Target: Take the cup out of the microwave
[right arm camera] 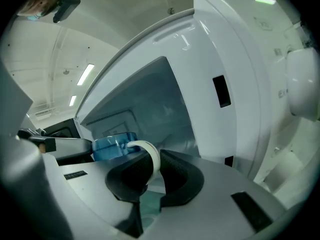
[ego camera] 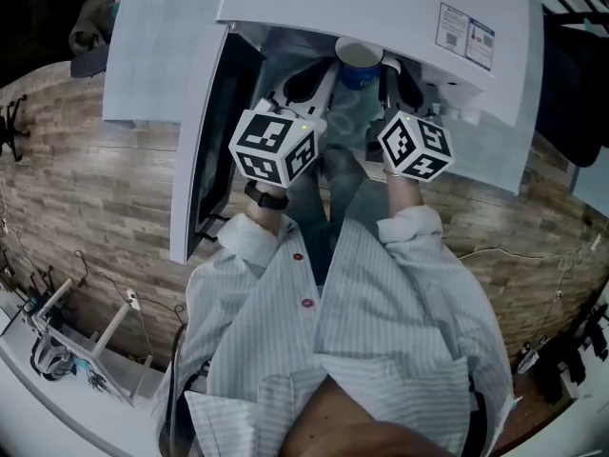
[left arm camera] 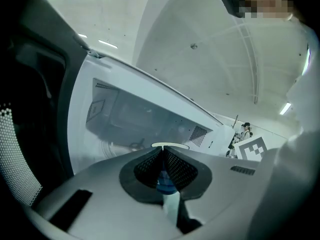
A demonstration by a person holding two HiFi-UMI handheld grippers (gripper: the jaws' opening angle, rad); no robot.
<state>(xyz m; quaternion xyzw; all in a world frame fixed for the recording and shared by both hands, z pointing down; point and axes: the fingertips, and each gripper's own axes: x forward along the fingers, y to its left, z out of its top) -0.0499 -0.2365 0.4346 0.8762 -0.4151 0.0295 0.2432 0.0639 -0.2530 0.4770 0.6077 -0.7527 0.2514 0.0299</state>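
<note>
The blue cup [ego camera: 360, 60] with a white inside stands in the mouth of the open white microwave [ego camera: 400, 12]. In the head view both grippers reach in to it side by side. My left gripper [ego camera: 324, 76] is pinched on the cup's wall: in the left gripper view its jaws [left arm camera: 162, 156] meet over the white rim, with blue wall [left arm camera: 165, 184] showing below. My right gripper [ego camera: 394, 76] is at the cup's right side. In the right gripper view its pads [right arm camera: 172, 176] sit against the white handle [right arm camera: 150, 156] of the cup [right arm camera: 114, 146].
The microwave door [ego camera: 205, 141] stands swung open at the left, close to my left hand. The oven sits on a wood-patterned top [ego camera: 95, 188]. A metal rack [ego camera: 86, 341] stands at the lower left. The cavity's side wall [right arm camera: 210, 99] is close on the right.
</note>
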